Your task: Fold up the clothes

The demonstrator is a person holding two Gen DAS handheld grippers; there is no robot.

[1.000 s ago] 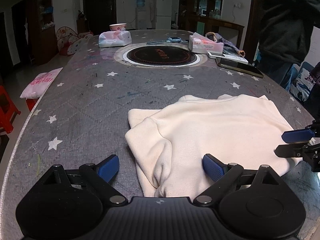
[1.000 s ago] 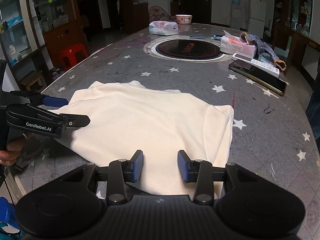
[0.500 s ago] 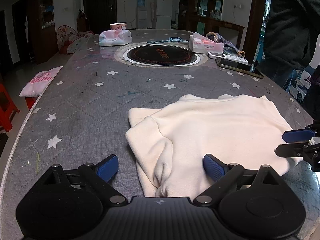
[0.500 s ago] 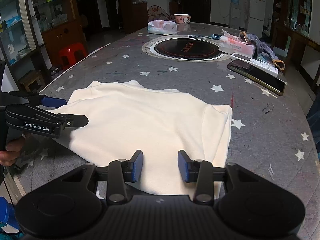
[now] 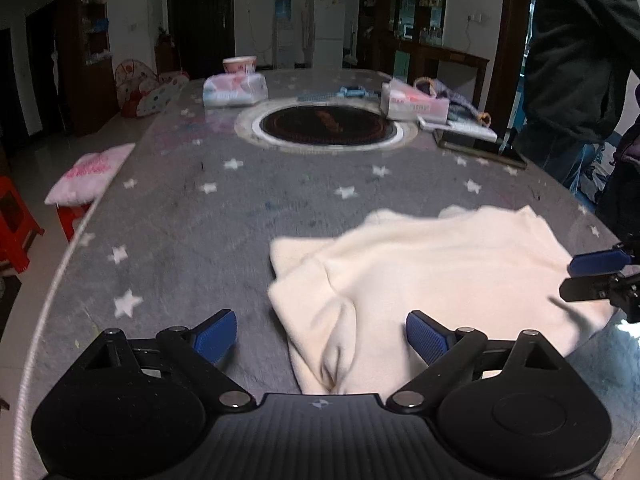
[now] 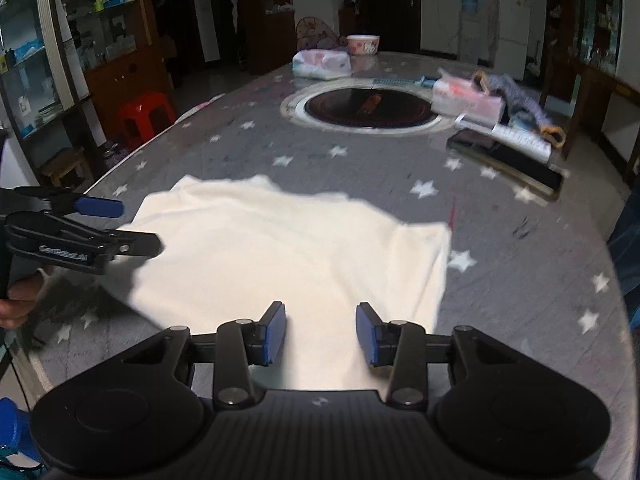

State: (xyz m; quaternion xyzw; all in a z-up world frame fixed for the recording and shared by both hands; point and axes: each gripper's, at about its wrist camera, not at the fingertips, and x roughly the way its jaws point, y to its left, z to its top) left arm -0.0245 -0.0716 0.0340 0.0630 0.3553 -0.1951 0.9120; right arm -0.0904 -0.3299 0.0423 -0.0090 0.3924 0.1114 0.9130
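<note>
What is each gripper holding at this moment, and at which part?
Nothing is held. The left gripper and the right gripper both have open jaws above the near edge of the cream garment, with no pad pressing the cloth.

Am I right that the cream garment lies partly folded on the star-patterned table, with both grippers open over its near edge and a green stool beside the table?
Nearly: the stool is red, not green, as the right wrist view shows. The cream garment does lie partly folded on the table, with the left gripper and right gripper open over its near edge.

I can't read any text here, white lettering on the left gripper too blurred
</note>
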